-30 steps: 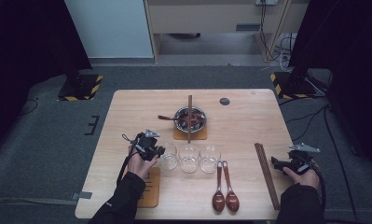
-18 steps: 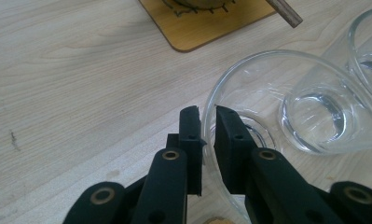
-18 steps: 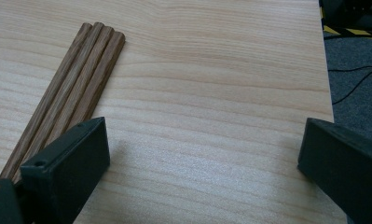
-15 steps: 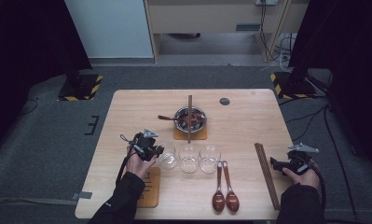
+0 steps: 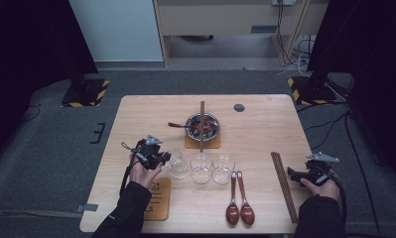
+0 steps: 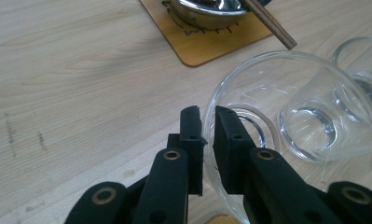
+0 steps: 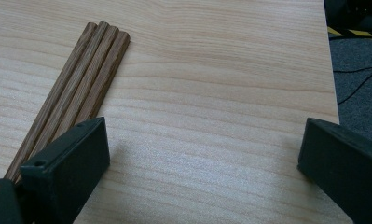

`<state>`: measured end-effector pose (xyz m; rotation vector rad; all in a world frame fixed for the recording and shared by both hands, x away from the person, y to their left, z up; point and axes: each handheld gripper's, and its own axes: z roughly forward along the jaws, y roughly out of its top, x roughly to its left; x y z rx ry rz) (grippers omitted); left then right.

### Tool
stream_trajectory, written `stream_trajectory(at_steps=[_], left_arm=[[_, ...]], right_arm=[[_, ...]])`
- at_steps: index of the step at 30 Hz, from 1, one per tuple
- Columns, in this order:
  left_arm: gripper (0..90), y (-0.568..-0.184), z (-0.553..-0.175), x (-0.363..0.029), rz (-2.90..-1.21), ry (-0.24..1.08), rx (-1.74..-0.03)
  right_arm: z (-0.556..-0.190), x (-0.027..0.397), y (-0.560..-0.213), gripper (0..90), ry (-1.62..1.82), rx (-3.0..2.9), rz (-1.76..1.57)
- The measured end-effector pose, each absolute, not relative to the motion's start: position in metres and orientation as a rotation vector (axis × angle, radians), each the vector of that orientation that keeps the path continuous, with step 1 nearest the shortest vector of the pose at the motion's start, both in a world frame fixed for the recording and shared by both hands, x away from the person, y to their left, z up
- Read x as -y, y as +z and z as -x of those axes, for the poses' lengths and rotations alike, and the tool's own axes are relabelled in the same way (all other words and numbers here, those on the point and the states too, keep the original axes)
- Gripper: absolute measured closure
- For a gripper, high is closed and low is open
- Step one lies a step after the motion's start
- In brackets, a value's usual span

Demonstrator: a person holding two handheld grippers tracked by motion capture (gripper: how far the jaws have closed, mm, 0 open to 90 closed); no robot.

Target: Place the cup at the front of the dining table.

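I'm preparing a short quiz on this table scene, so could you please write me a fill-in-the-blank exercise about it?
1. The left gripper is shut on the rim of the nearest ____ of the three in the row.
2. The right gripper stands ____ over bare table, beside the wooden chopsticks.
3. The metal bowl sits on a square wooden ____.
4. In front of the glasses lie ____ dark red spoons.

Missing words: glass; open; coaster; two

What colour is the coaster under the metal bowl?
Light tan wood: the square wooden coaster under the shiny metal bowl, clearest in the left gripper view.
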<state>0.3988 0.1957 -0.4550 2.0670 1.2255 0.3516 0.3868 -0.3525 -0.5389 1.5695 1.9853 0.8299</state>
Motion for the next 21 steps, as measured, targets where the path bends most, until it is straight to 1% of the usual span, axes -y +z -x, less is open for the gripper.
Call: stream_trajectory(at_steps=[21], left_arm=[[82.4,-0.438,-0.403,-0.212,-1.998,0.392,-1.24]], right_arm=[[-0.387,0.351,-0.539,1.8,0.834,-1.993,-1.563]])
